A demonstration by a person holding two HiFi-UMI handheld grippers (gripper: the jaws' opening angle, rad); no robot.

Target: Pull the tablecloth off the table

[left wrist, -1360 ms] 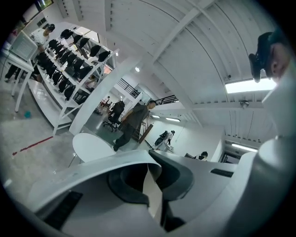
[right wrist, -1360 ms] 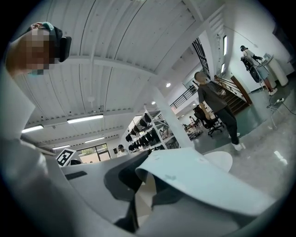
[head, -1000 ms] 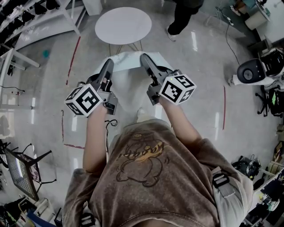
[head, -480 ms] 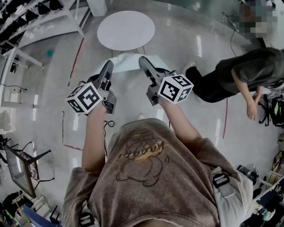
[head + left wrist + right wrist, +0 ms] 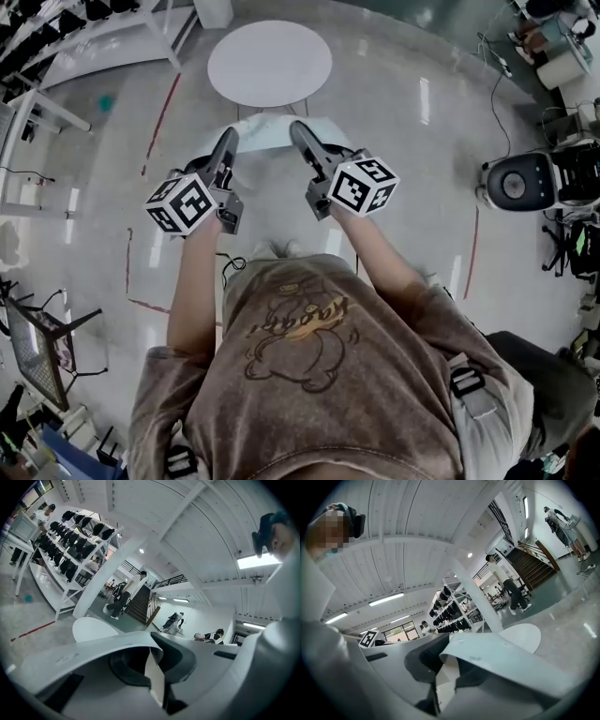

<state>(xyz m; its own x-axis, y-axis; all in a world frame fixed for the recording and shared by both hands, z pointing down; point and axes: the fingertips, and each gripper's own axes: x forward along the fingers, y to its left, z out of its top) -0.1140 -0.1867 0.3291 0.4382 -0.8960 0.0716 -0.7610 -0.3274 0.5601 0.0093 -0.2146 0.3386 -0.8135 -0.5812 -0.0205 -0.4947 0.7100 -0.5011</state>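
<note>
We find both tongs clamped on the tablecloth. The left gripper (image 5: 228, 141) has its jaws drawn together on a thin fold of the tablecloth (image 5: 273, 133); in the left gripper view that fold (image 5: 154, 674) shows as a pale strip pinched between the dark pads. The right gripper (image 5: 298, 132) likewise has its jaws nearly closed on the cloth, and in the right gripper view a sheet of the fabric (image 5: 506, 665) spreads out from the jaws toward the right.

From the head view, we note the cloth hangs stretched between the two gripper tips, held in the air in front of the person. It lies just short of the round white table (image 5: 270, 62) and does not cover it; the tabletop shows bare. The same table appears beyond the jaws in both gripper views (image 5: 91, 630) (image 5: 525, 637).

The marker cubes sit near the person's hands, left (image 5: 182, 202) and right (image 5: 364, 185). A red line (image 5: 157, 126) marks the floor left of the table.
</note>
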